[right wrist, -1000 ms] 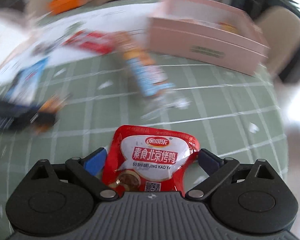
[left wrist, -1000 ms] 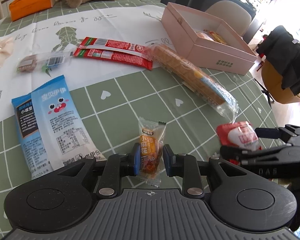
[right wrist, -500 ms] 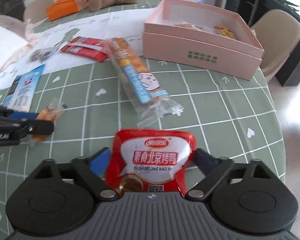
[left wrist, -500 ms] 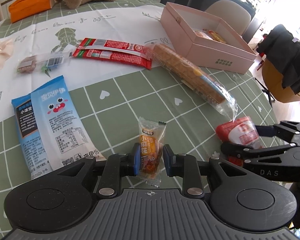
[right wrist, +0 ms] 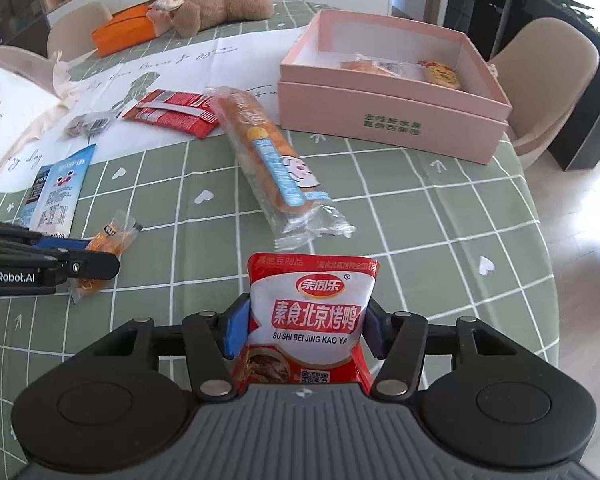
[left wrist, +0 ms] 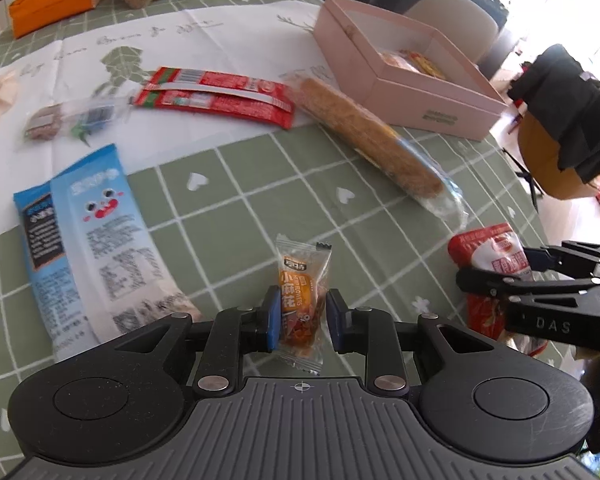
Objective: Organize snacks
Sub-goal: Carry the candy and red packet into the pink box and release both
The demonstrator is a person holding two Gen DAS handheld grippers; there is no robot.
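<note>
A small orange snack packet (left wrist: 300, 300) is clamped between the blue pads of the left gripper (left wrist: 300, 320), whose jaws are narrowed onto its sides; the packet lies on the green checked tablecloth (left wrist: 260, 200) near the table's front edge. To its right, close to the table's right edge, a red-and-white pouch (right wrist: 312, 312) is caught between the pads of the right gripper (right wrist: 304, 328). Those jaws have just been closing, and both pads are now seen pressed against the pouch's sides, which are pinched inward.

Toward the middle of the table a long clear-wrapped bread stick (right wrist: 268, 156) is laid slantwise. Two red flat packets (left wrist: 216, 96) and a small dark wrapped sweet (left wrist: 44, 128) are spread on a white printed cloth (left wrist: 220, 36) beyond it. A blue-and-white packet (left wrist: 84, 232) is set near the left edge.

At the far right corner an open pink box (right wrist: 388, 120) is placed, with a few wrapped snacks inside. At the far edge a brown plush bear (right wrist: 220, 4) and an orange pouch (right wrist: 120, 36) are seen. Beige chairs (right wrist: 548, 80) are drawn up around the table, over a pale wood floor.
</note>
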